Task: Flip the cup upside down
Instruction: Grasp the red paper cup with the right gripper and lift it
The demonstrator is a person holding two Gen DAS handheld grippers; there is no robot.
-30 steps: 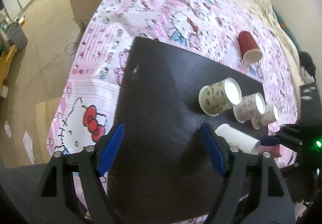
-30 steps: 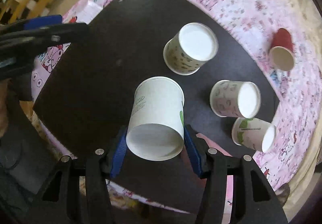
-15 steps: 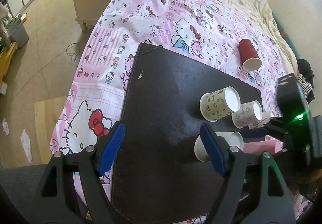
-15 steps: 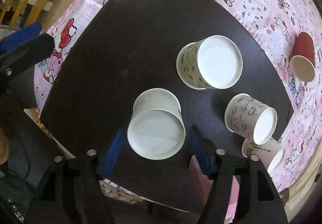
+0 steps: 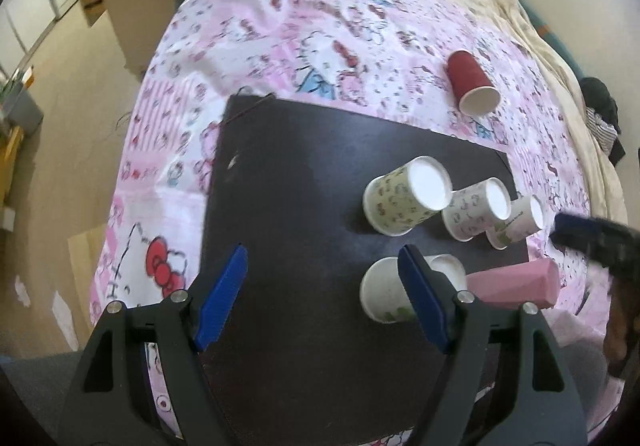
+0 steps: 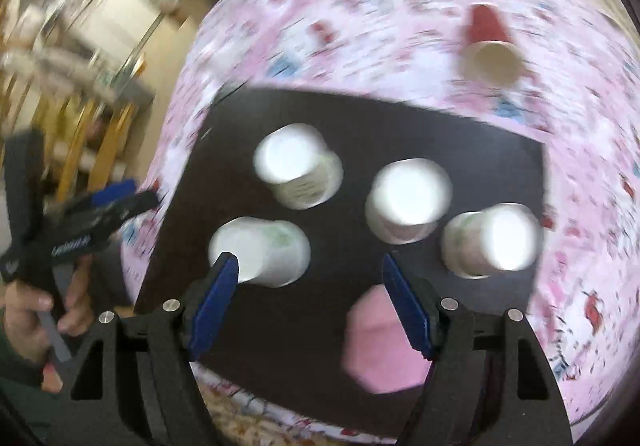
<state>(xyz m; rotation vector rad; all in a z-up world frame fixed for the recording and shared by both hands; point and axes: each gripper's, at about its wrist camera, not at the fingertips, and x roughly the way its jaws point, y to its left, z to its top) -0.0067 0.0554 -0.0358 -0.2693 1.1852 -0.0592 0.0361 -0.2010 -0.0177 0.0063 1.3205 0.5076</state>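
A: Left wrist view first. The left gripper (image 5: 320, 294) is hanging spread over the black board (image 5: 288, 173), nothing between its jaws. A second ago the white cup (image 5: 384, 294) was lying clamped in the other gripper; now it is standing base-up on the board, at the edge nearest us, just behind the left gripper's right finger.

B: So that flip is looking finished?

A: I'd judge so. Farther in on the board, three more cups are sitting base-up in a row, led by the cream printed cup (image 5: 404, 201). Off the board on the pink bedsheet (image 5: 280, 25), the red cup (image 5: 472, 81) is lying on its side, mouth toward us (likely the next one to turn). A pink block (image 5: 516, 284) is resting at the board's near right corner.

B: And the right wrist view?

A: Blurry, so the hand is moving fast. The right gripper (image 6: 312, 298) has let go: its jaws are standing apart with only bare board between them, and the white cup (image 6: 264, 252) is sitting beside its left finger, free. The red cup (image 6: 490, 41) is showing well beyond the board.

B: Any writing?

A: Small print on one cup and white lettering on the left gripper's body, both too smeared to read.
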